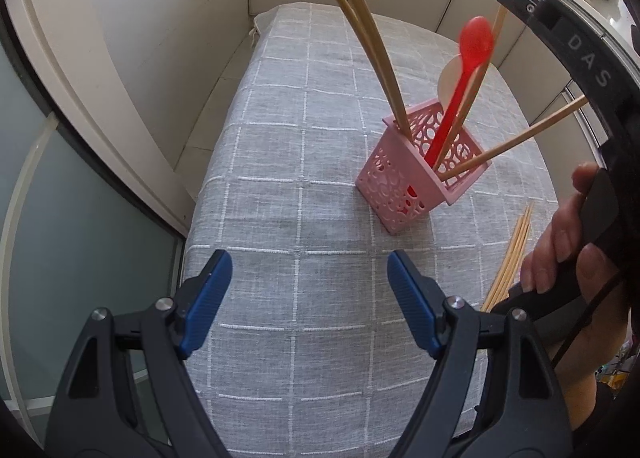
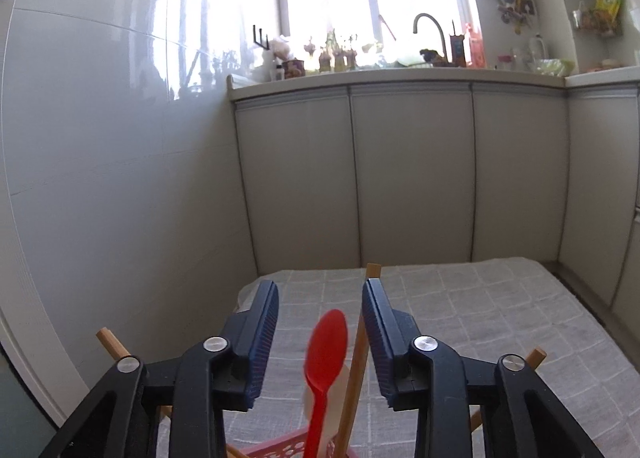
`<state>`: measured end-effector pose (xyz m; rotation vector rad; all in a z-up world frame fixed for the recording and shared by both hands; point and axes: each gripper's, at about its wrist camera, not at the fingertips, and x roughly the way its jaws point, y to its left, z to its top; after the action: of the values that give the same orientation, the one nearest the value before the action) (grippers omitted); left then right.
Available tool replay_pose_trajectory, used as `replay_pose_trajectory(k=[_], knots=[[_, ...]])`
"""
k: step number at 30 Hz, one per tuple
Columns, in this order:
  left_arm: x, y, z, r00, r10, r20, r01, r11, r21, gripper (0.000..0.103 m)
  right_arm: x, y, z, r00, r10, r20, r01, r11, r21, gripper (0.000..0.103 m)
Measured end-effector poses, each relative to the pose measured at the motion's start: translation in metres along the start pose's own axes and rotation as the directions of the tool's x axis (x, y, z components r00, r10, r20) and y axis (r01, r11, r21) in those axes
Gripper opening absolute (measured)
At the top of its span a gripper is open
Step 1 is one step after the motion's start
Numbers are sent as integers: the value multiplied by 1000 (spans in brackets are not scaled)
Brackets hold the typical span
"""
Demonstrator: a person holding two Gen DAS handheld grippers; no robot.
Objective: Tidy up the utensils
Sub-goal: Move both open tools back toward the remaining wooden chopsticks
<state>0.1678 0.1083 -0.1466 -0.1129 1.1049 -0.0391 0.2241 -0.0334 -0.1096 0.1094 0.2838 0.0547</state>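
Beside the holder [image 1: 416, 173], only left view shows skewers [image 1: 510, 262].

Utensil holder [image 1: 416, 173] upright on table [image 1: 280, 217], right of table centre in left wrist view. Spoon [image 1: 460, 89] and chopsticks [image 1: 372, 45] stand in holder, leaning outward. Loose skewers [image 1: 512, 258] lie on table right of holder. Right gripper [image 2: 320, 338] above holder, spoon bowl between jaws, untouched. Cabinets [image 2: 400, 169] behind table.
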Motion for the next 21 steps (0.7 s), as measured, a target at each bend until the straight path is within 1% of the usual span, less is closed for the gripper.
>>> replay_pose_trajectory(k=[5, 7, 9, 15, 19, 21], knots=[[-5, -5, 0, 1000, -13, 16, 12, 1000, 7, 80, -23, -7, 17, 1000, 11, -16, -10, 1000, 9, 46], [-7, -8, -1, 1000, -17, 21, 17, 1000, 16, 80, -33, -10, 24, 1000, 11, -28, -11, 1000, 16, 50], [-7, -12, -2, 1000, -20, 21, 20, 999, 25, 80, -44, -16, 31, 999, 9, -42, -8, 1000, 22, 57], [-8, -23, -8, 1000, -23, 18, 22, 998, 52, 81, -75, -44, 41, 988, -18, -151, 24, 999, 39, 67], [-10, -33, -11, 999, -29, 17, 28, 998, 63, 82, -94, -64, 37, 969, -46, -244, 55, 998, 29, 74], [-10, -37, -14, 1000, -25, 19, 24, 997, 73, 82, -105, -74, 32, 959, -59, -277, 71, 997, 31, 80]])
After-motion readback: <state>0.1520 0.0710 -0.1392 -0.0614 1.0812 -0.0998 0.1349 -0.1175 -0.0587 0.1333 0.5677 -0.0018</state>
